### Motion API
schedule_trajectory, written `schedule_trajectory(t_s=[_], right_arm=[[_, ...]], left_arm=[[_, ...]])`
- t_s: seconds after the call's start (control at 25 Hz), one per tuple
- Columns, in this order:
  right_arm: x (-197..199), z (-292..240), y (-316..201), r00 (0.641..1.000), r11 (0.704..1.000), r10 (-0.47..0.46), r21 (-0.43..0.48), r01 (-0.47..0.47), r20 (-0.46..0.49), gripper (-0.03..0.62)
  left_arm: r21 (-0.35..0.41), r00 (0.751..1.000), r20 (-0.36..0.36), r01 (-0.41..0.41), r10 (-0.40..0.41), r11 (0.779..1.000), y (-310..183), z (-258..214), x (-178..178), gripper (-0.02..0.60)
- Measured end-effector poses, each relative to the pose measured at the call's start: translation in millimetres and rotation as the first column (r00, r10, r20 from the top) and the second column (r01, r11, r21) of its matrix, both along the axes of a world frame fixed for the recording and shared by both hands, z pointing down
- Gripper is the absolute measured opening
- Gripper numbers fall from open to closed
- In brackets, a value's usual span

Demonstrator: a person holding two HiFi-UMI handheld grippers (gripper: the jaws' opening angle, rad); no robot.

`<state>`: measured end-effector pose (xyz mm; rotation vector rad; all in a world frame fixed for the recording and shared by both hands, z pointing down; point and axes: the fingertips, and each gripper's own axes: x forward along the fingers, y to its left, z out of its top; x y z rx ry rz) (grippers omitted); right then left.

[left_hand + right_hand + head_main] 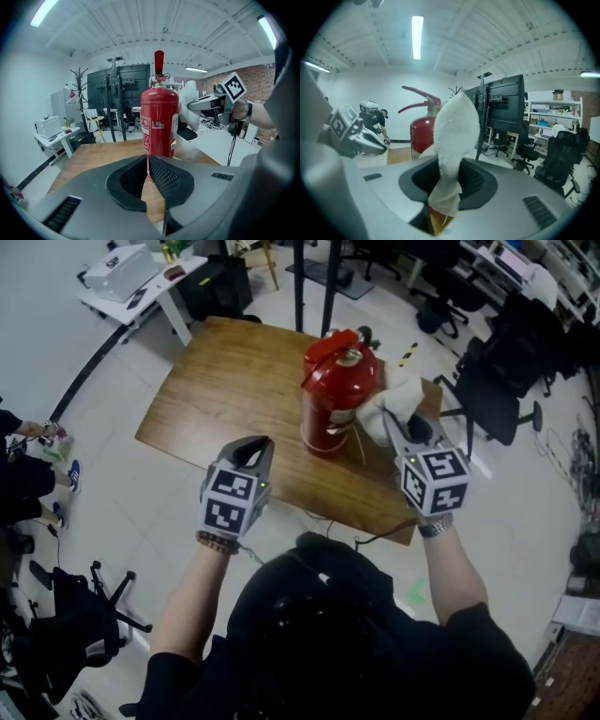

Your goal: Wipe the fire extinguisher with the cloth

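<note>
A red fire extinguisher (336,390) stands upright on the wooden table (225,381), near its right end. My right gripper (398,423) is shut on a white fluffy cloth (394,399), which sits just right of the cylinder, level with its upper half. In the right gripper view the cloth (457,126) sticks up from between the jaws, with the extinguisher (421,133) behind it. My left gripper (258,448) hovers over the table's near edge, left of the extinguisher, shut and holding nothing. In the left gripper view the extinguisher (159,122) stands straight ahead beyond the closed jaws (147,161).
Black office chairs (497,381) crowd the floor to the right of the table. A white desk (141,277) stands at the far left and two black poles (314,287) rise behind the table. A chair base (84,606) lies at the lower left.
</note>
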<state>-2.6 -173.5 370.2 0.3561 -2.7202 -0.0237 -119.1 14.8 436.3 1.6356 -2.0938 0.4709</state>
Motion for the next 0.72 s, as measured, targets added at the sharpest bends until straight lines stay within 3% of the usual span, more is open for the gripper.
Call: schedule_trajectory(t_s=[0.32,0.72], right_arm=[[-3,-64,-1,0.996,0.999,-0.031,0.039,0.027,0.086,0.115],[-24,-113,37,0.992,0.996,0.032,0.077,-0.042,0.125,0.117]], left_arm=[[0.003,0.999,-0.023,-0.030,0.030,1.000,-37,10,-41,0.010],[0.011,0.978,-0.031,-0.208,0.208,0.978,-48,6,-43,0.009]])
